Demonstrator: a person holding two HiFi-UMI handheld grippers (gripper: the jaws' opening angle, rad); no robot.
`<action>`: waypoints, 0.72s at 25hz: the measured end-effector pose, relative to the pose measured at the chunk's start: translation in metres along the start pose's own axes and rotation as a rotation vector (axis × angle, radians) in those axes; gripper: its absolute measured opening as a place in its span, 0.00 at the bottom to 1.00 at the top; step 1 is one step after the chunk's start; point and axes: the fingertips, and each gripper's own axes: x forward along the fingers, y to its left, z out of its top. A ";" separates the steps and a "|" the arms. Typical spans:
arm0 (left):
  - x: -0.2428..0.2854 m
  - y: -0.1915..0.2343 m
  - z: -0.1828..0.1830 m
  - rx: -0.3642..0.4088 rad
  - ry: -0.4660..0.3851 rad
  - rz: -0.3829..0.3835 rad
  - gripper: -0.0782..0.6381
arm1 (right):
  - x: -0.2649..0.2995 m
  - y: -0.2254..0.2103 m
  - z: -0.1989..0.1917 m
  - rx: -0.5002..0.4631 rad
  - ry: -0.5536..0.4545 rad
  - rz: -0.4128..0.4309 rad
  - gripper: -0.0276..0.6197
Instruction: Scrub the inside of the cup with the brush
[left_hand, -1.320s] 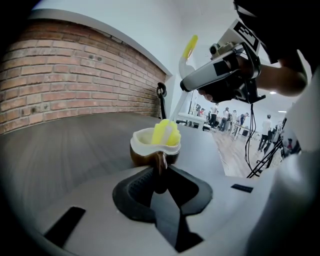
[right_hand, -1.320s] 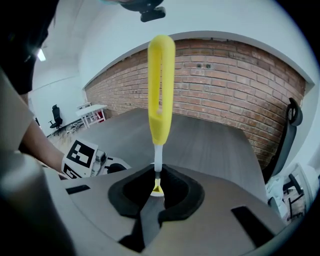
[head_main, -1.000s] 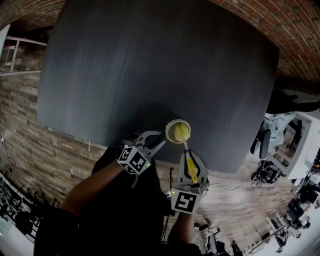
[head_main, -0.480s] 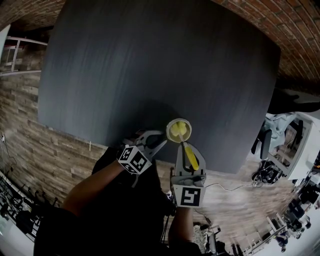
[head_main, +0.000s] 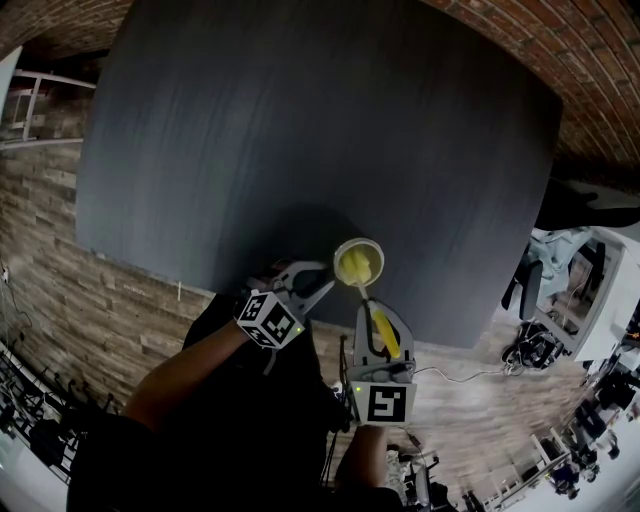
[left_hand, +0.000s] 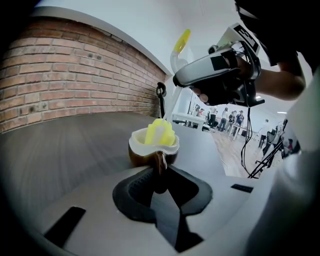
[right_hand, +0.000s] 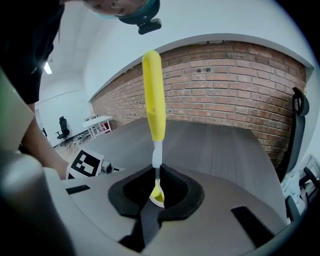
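A brown cup (head_main: 358, 262) with a white inside stands near the front edge of the dark table (head_main: 300, 130). My left gripper (head_main: 322, 282) is shut on the cup's handle (left_hand: 160, 162), reaching in from the left. The yellow brush head (left_hand: 160, 132) sits inside the cup (left_hand: 153, 149). My right gripper (head_main: 373, 312) is shut on the brush's thin white stem (right_hand: 157, 159), just in front of the cup. The yellow brush handle (right_hand: 152, 95) rises above the jaws. In the left gripper view the right gripper (left_hand: 220, 75) hangs above the cup.
The table's front edge (head_main: 330, 315) runs just under both grippers, with brick floor beyond it. A dark office chair (head_main: 585, 205) and a white desk (head_main: 600, 290) stand to the right. A brick wall (left_hand: 75, 75) backs the table.
My right gripper has shifted slightly to the right and the brush has tilted a little inside the cup. The cup and my left gripper have stayed in place.
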 end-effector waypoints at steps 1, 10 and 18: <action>0.000 0.000 0.000 0.004 0.000 0.000 0.22 | -0.001 -0.002 -0.001 -0.009 0.013 -0.010 0.12; 0.000 0.000 0.000 -0.002 -0.005 0.002 0.22 | -0.002 -0.018 -0.003 -0.147 0.071 -0.135 0.12; 0.001 -0.001 0.002 -0.020 -0.013 0.004 0.22 | 0.010 -0.017 0.011 -0.151 -0.064 -0.197 0.12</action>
